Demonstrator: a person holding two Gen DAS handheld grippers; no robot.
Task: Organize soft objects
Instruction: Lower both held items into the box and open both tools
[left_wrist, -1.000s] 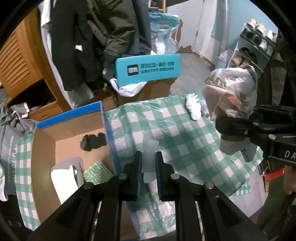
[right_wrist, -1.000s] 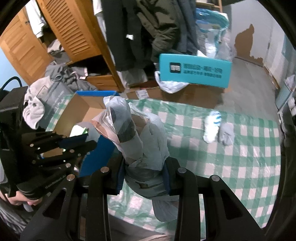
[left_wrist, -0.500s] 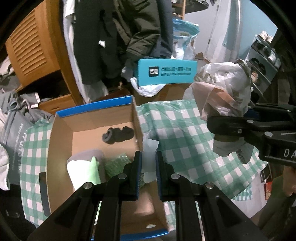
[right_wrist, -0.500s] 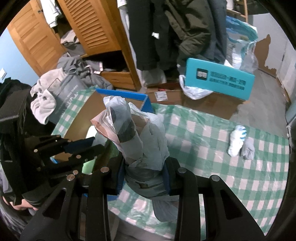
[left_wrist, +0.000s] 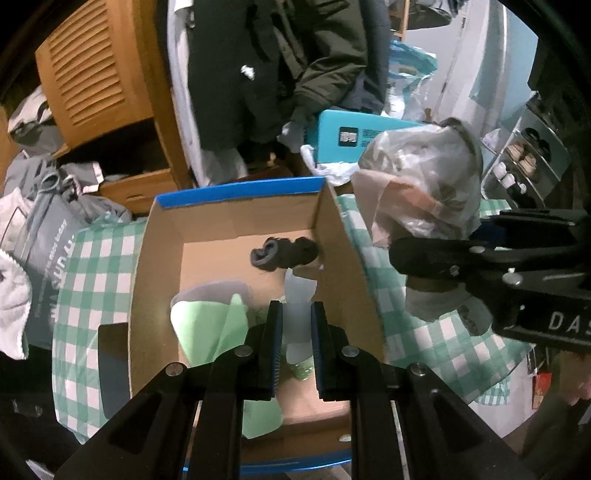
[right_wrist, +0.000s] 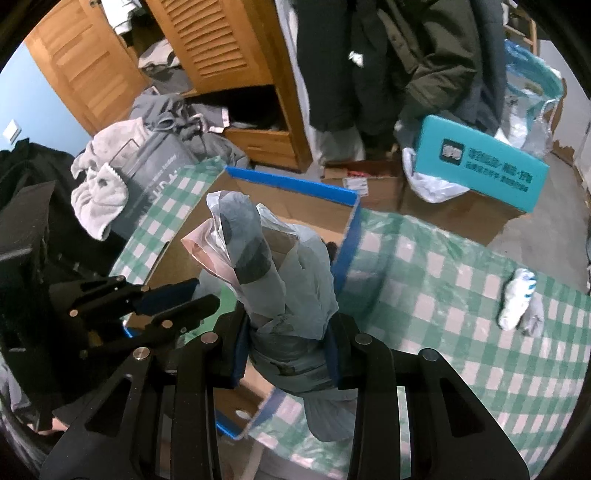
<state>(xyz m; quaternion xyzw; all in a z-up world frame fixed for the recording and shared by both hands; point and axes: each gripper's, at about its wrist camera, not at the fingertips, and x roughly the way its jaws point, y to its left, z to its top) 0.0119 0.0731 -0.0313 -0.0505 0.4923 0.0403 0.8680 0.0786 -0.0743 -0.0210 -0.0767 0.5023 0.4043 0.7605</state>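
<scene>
My left gripper (left_wrist: 296, 325) is shut on a small translucent white plastic piece (left_wrist: 299, 295) and holds it over the open cardboard box (left_wrist: 340, 236) with blue-edged flaps. Inside the box lie a dark rolled sock (left_wrist: 282, 254), a green and white cloth (left_wrist: 212, 325) and green bubble wrap. My right gripper (right_wrist: 286, 343) is shut on a crumpled bundle of plastic bags (right_wrist: 266, 266), held above the box's right edge; it shows in the left wrist view (left_wrist: 421, 184). A white and a grey sock (right_wrist: 519, 304) lie on the checked tablecloth (right_wrist: 443, 295).
A teal box (right_wrist: 484, 166) on cardboard cartons stands behind the table. Dark coats (right_wrist: 388, 55) hang by a wooden wardrobe (right_wrist: 221, 48). Grey bags and clothes (right_wrist: 147, 155) pile at the left. A shoe rack (left_wrist: 524, 162) stands at the right.
Both grippers have moved left from over the tablecloth to over the box, each still holding its load. The socks on the cloth have shifted to the right of view.
</scene>
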